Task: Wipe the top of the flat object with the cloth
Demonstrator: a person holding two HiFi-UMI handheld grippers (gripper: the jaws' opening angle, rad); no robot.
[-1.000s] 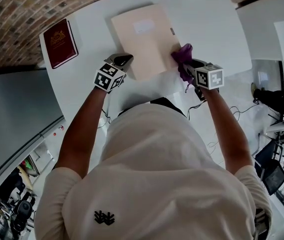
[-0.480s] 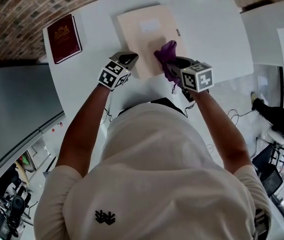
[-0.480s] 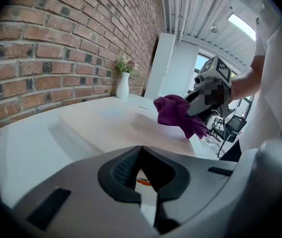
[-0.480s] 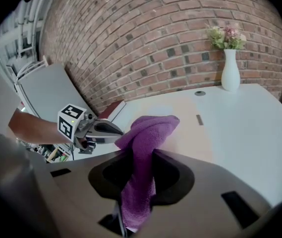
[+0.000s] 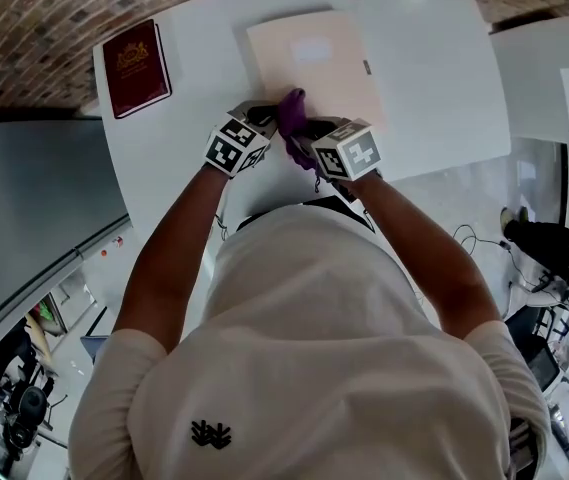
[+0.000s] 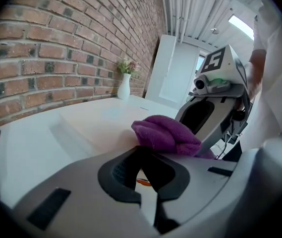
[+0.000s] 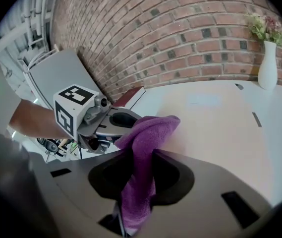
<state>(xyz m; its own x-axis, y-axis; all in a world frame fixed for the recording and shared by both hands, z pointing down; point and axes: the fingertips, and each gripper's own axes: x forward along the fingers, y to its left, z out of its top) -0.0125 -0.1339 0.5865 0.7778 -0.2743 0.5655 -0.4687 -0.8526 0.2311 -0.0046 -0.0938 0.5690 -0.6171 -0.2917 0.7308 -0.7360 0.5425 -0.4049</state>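
Flat object: pale cream flat object (image 5: 316, 58) lies flat near the far edge of the white worktop (image 5: 434, 78), with its near left corner under the cloth.
Cloth: purple cloth (image 5: 291, 108) is bunched into a wad, its front pressed on that near left corner and its tail trailing back through the right gripper.
Handling, cloth: likely soft, light and limp; best held by a thick fold, as here, leaving a pad in front to rub with.
Handling, flat object: looks thin, stiff and smooth, so it may slide under the wipe; pinning a corner should steady it.
Right gripper: right gripper (image 5: 302, 130) has its fingers clamped on the cloth.
Left gripper: left gripper (image 5: 257, 118) sits just beside the cloth at the same corner, fingers closed together with nothing seen between them.
Progress: judged mid-wipe, at the left end of a pass.
Surroundings: red book (image 5: 136, 66) lies well apart to the left; a white vase (image 7: 268, 63) of flowers stands at the worktop's far end by the brick wall.
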